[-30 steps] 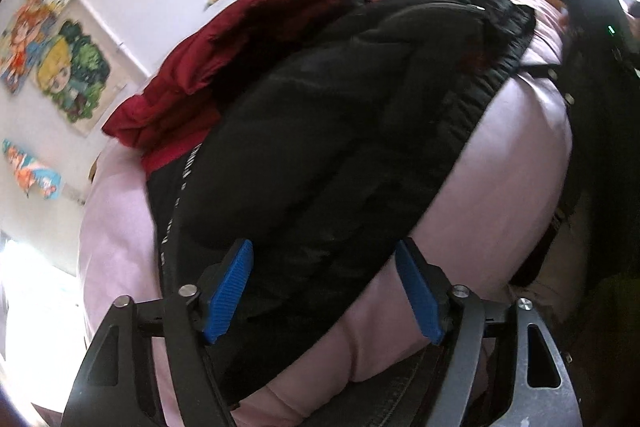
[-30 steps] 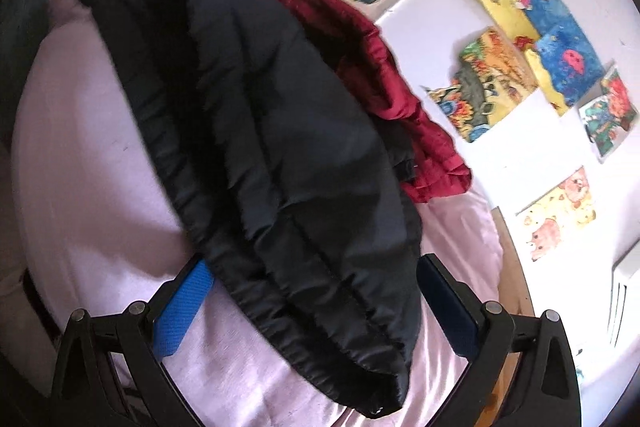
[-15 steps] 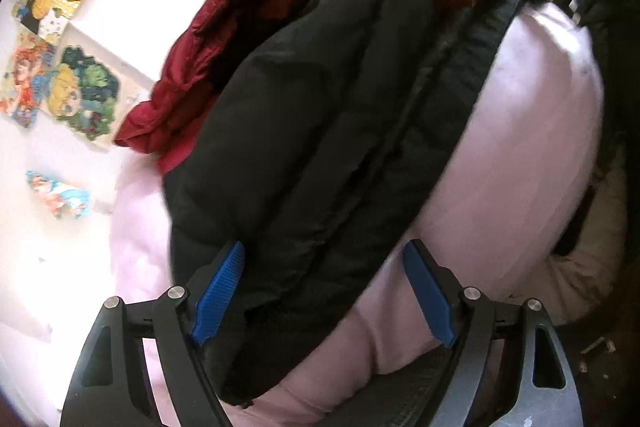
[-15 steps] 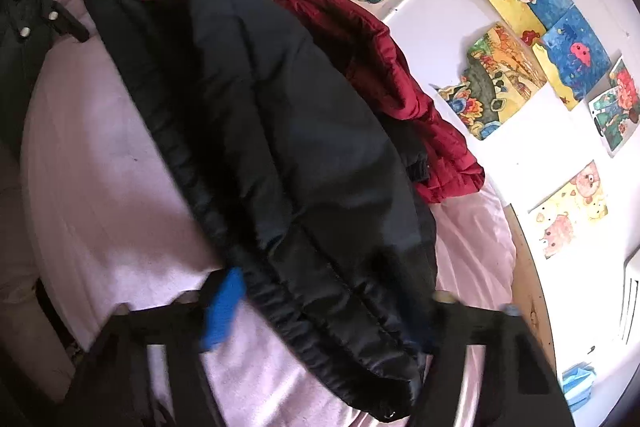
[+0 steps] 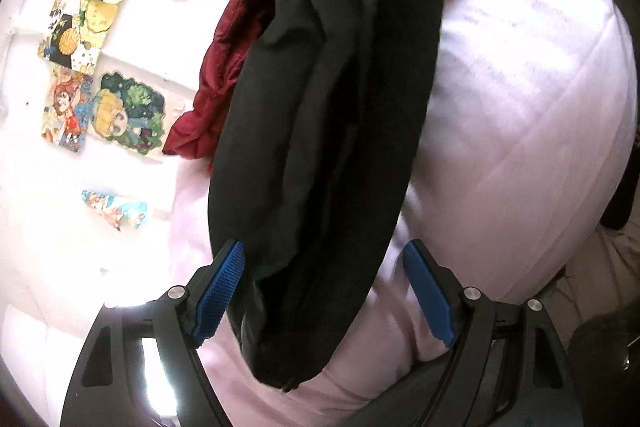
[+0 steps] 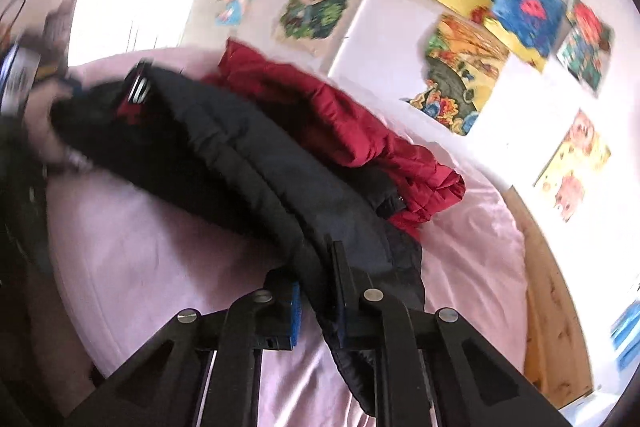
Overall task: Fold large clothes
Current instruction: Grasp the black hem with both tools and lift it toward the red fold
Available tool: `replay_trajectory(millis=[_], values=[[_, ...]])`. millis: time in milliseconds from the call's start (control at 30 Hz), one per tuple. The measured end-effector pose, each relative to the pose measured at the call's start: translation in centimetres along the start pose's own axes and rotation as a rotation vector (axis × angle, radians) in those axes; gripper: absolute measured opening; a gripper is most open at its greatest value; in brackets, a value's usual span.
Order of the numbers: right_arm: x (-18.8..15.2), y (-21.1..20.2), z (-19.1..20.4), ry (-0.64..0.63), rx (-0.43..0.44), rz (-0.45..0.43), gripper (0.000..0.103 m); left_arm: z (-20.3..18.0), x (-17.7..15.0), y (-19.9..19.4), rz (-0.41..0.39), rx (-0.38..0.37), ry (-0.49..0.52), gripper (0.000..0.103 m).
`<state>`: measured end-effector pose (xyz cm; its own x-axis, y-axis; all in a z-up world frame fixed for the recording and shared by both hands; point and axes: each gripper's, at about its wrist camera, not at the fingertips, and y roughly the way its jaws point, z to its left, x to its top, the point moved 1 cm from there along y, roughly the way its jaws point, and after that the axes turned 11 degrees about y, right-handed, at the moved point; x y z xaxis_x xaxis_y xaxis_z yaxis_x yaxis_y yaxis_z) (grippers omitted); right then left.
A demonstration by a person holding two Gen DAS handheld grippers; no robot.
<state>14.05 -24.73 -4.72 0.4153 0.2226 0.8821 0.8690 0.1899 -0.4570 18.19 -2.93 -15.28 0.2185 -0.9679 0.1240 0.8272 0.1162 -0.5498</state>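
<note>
A bulky black puffer jacket with stitched quilting is seen bunched lengthwise into a long roll across a bed covered in a pale pink quilted sheet; a red patch with white marks is visible near its far end in the right wrist view, blurred too much to be read. In the left wrist view the same jacket is seen running up the frame from between the tongs to the top edge, its near end resting on the pink sheet. A crumpled dark red puffer garment is seen lying just behind the black jacket, touching it, on the side toward the white wall, where colourful cartoon pictures are stuck. A wooden bed edge is visible at the right of the right wrist view. No containers are seen. The left tongs are spread wide, with the near end of the black jacket lying between the blue ribbed pads; the left pad is just beside or brushing the fabric, the right pad stands clear over the sheet, so nothing is gripped. The right tongs are clenched on the near end of the black jacket, fabric being pinched between the pads and hanging down below them, with that end lifted slightly off the sheet.
</note>
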Motion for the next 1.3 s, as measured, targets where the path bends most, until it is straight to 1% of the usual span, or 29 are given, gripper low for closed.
replay_trajectory(millis=[100, 167, 233, 267, 300, 333, 367, 400, 433, 533, 600, 633, 667, 700, 733, 767, 800, 833, 933, 1000, 1133, 1267, 1300], values=[[1.2, -0.3, -0.4, 0.026, 0.014, -0.019, 0.012, 0.4, -0.2, 0.3, 0.019, 0.02, -0.023, 0.078], [1.6, -0.5, -0.3, 0.017, 0.006, -0.031, 0.012, 0.8, -0.2, 0.0, 0.016, 0.04, -0.046, 0.071], [1.9, -0.6, -0.2, 0.013, 0.004, -0.034, 0.012, 1.7, -0.3, 0.0, 0.017, 0.048, -0.08, 0.051], [1.9, -0.6, -0.3, 0.011, 0.003, -0.034, 0.012, 2.3, -0.4, 0.0, 0.02, 0.053, -0.102, 0.045], [1.8, -0.6, -0.2, 0.008, 0.003, -0.034, 0.012, 2.8, -0.6, -0.1, 0.023, 0.063, -0.127, 0.035], [1.7, -0.6, -0.3, 0.005, 0.004, -0.034, 0.012, 3.1, -0.6, -0.3, 0.024, 0.068, -0.143, 0.029], [1.6, -0.6, -0.3, 0.002, 0.006, -0.033, 0.012, 3.6, -0.7, -0.6, 0.015, 0.071, -0.165, 0.026], [1.4, -0.6, -0.2, -0.005, 0.005, -0.033, 0.012, 3.9, -0.7, -0.8, 0.007, 0.074, -0.177, 0.02], [1.1, -0.5, -0.1, -0.019, 0.002, -0.031, 0.012, 4.0, -0.7, -1.2, 0.001, 0.078, -0.186, 0.016], [0.0, 0.1, 0.3, -0.091, -0.012, -0.008, 0.016, 4.6, -0.5, -2.2, -0.017, 0.097, -0.234, 0.013], [-1.2, 0.5, 0.9, -0.156, -0.028, 0.02, 0.031, 5.8, -0.8, -2.6, -0.036, 0.082, -0.3, 0.012], [-1.9, 0.7, 1.3, -0.194, -0.037, 0.031, 0.031, 6.1, -0.7, -2.9, -0.047, 0.074, -0.325, 0.011], [-2.3, 0.8, 1.5, -0.22, -0.037, 0.035, 0.031, 6.5, -0.6, -3.4, -0.064, 0.076, -0.351, 0.011], [-2.4, 0.8, 1.5, -0.227, -0.032, 0.034, 0.017, 6.7, -0.4, -3.8, -0.078, 0.084, -0.358, 0.011], [-2.3, 0.6, 1.6, -0.228, -0.027, 0.026, 0.014, 7.0, -0.2, -4.2, -0.093, 0.096, -0.36, 0.01], [-1.8, 0.6, 1.5, -0.225, -0.044, 0.009, 0.012, 7.6, 0.2, -4.6, -0.109, 0.119, -0.359, 0.01], [-1.4, 0.4, 1.4, -0.222, -0.051, -0.006, 0.011, 8.0, 0.4, -4.8, -0.12, 0.125, -0.362, 0.01], [-0.7, 0.4, 1.0, -0.208, -0.053, -0.021, 0.01, 8.9, 0.6, -5.0, -0.133, 0.123, -0.369, 0.01], [1.9, 0.2, -1.1, -0.127, -0.021, -0.049, 0.01, 11.1, 0.9, -5.5, -0.176, 0.105, -0.394, 0.01], [3.8, 0.4, -2.4, -0.085, -0.002, -0.063, 0.01, 13.2, 1.2, -5.7, -0.203, 0.072, -0.435, 0.009], [7.6, 1.3, -4.5, -0.025, 0.025, -0.076, 0.01, 18.2, 1.9, -5.0, -0.229, -0.021, -0.531, 0.009], [11.2, 2.7, -6.1, 0.006, 0.024, -0.083, 0.01, 23.8, 3.4, -4.2, -0.225, -0.103, -0.625, 0.009], [11.8, 3.1, -6.5, 0.019, 0.029, -0.077, 0.01, 24.7, 3.7, -4.1, -0.219, -0.119, -0.639, 0.009]])
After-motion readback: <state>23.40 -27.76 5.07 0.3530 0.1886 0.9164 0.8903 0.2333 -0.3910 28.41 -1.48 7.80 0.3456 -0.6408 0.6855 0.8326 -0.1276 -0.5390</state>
